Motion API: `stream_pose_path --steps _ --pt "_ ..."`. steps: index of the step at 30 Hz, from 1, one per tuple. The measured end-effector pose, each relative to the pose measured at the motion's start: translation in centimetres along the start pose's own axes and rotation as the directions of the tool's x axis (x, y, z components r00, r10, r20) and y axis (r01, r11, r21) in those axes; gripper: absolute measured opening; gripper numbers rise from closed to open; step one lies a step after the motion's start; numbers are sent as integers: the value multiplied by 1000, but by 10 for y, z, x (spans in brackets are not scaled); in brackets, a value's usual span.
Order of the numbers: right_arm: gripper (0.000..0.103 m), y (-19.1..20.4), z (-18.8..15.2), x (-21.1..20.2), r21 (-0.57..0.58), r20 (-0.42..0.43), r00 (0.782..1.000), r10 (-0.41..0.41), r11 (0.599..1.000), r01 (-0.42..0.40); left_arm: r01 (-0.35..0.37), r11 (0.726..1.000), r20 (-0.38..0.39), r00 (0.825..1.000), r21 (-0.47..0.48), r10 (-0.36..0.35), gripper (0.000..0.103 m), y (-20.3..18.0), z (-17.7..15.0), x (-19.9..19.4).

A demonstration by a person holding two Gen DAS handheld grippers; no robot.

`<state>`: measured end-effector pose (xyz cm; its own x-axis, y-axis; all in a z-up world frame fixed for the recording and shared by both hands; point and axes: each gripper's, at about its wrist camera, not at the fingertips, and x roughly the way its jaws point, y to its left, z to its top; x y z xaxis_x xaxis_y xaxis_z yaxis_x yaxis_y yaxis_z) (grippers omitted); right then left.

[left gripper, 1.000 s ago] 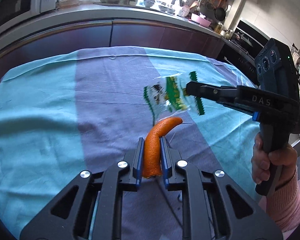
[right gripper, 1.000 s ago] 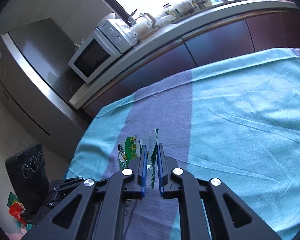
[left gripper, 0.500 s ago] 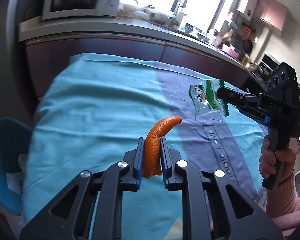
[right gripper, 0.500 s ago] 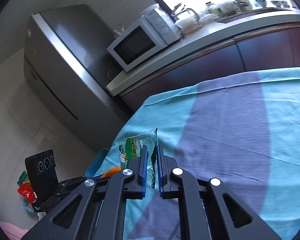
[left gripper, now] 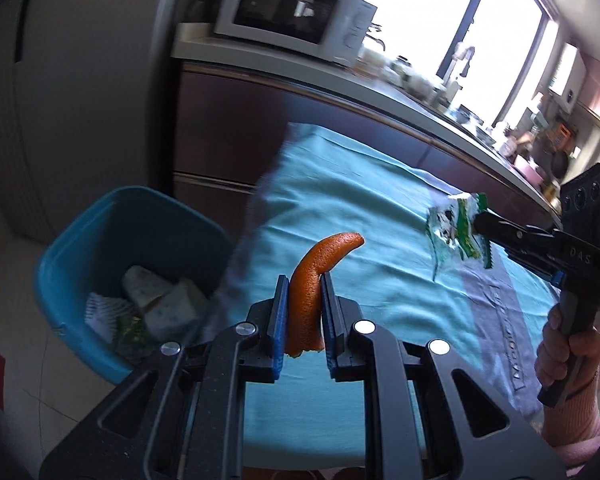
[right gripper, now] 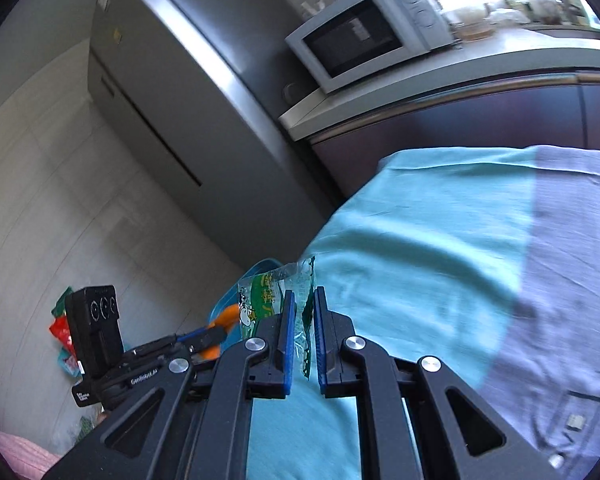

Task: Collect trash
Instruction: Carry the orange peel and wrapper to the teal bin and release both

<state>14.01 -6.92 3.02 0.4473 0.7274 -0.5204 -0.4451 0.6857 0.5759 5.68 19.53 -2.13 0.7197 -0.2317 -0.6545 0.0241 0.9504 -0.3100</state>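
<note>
Blue bin (left gripper: 80, 248) sits low on the floor at left, scraps inside. Left tongs (left gripper: 303, 312) pinch an orange peel (left gripper: 316, 276) upright, near the cloth (left gripper: 360, 216) edge. Right tongs (right gripper: 302, 332), held level (handle gripped from below), clamp a wrapper (right gripper: 268, 296) above the cloth.

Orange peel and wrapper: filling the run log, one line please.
left gripper: orange peel | right gripper: wrapper | blue bin: floor, beside table

Black hand-held gripper (left gripper: 303, 322), blue pads (left gripper: 279, 320), silver screws, pink sleeve (left gripper: 576, 436).
</note>
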Motion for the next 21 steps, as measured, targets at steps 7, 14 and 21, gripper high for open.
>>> stream_pose_path --steps 7,14,21 --pt "8 26 14 44 -66 -65 998 25 997 -30 -89 993 29 995 -83 92 16 49 7 -10" --pt "8 54 19 86 -128 -134 990 33 990 -51 -149 978 16 988 -147 153 16 86 5 -5" --pt "8 79 22 134 -189 -206 978 17 980 -57 -193 959 -7 981 -207 196 17 117 1 6"
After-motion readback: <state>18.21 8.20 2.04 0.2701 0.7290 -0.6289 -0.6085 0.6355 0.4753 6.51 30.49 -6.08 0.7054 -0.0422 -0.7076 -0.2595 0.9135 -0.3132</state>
